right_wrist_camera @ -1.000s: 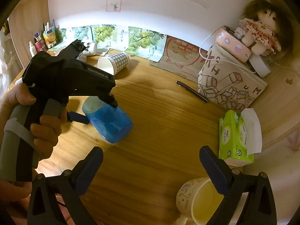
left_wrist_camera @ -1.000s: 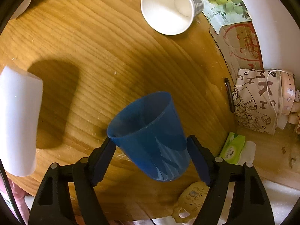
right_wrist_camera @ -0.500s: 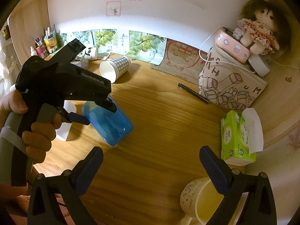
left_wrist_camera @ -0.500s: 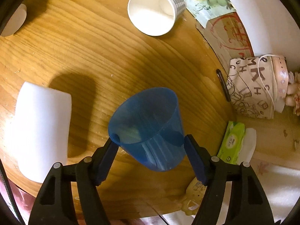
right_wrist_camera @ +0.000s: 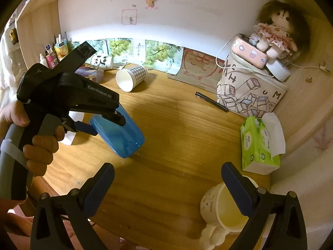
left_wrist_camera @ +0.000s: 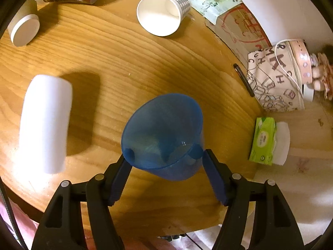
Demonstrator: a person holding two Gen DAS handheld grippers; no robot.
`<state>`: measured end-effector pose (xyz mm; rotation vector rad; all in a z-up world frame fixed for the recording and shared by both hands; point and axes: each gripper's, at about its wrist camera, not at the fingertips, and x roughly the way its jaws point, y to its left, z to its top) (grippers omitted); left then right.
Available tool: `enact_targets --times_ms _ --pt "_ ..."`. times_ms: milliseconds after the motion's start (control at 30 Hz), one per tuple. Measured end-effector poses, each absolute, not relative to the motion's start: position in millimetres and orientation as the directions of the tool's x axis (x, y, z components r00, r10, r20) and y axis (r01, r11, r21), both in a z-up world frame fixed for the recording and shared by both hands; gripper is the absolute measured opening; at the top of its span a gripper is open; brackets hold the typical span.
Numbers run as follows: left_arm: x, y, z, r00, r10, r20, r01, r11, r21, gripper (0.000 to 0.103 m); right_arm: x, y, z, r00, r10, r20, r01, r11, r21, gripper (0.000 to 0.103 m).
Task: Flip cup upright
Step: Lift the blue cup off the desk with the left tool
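My left gripper [left_wrist_camera: 166, 162] is shut on a translucent blue plastic cup [left_wrist_camera: 164, 133], its fingers on the two sides near the base. I hold the cup tilted above the wooden table [left_wrist_camera: 108, 62], mouth facing away and up, so I see inside it. In the right wrist view the blue cup [right_wrist_camera: 119, 137] hangs tilted in the left gripper [right_wrist_camera: 104, 123], its base low near the tabletop. My right gripper [right_wrist_camera: 167, 185] is open and empty, near the table's front edge.
A checked paper cup [left_wrist_camera: 162, 14] lies on its side at the back. A white foam block [left_wrist_camera: 45, 120] stands at the left. A printed bag [right_wrist_camera: 249, 95], a pen [right_wrist_camera: 212, 102], a green tissue pack [right_wrist_camera: 260, 143] and a cream mug [right_wrist_camera: 224, 208] are on the right.
The left gripper has lifted and turned the blue cup, so its mouth now faces more upward and toward the camera. The right gripper has barely moved.
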<state>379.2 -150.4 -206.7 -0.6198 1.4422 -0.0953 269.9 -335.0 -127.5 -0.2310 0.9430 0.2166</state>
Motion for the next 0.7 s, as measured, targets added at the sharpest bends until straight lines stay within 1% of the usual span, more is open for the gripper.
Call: enact_targets --times_ms 367,700 --pt "339 -152 -183 0.169 -0.363 -0.916 -0.222 0.892 -0.394 0.069 232 -335 -122 0.605 0.118 -0.787 -0.295 0.952 -0.085 0.103" --pt "304 -147 -176 0.145 -0.334 -0.931 -0.2 0.912 -0.358 0.067 202 -332 -122 0.611 0.152 -0.777 -0.314 0.947 -0.062 0.103"
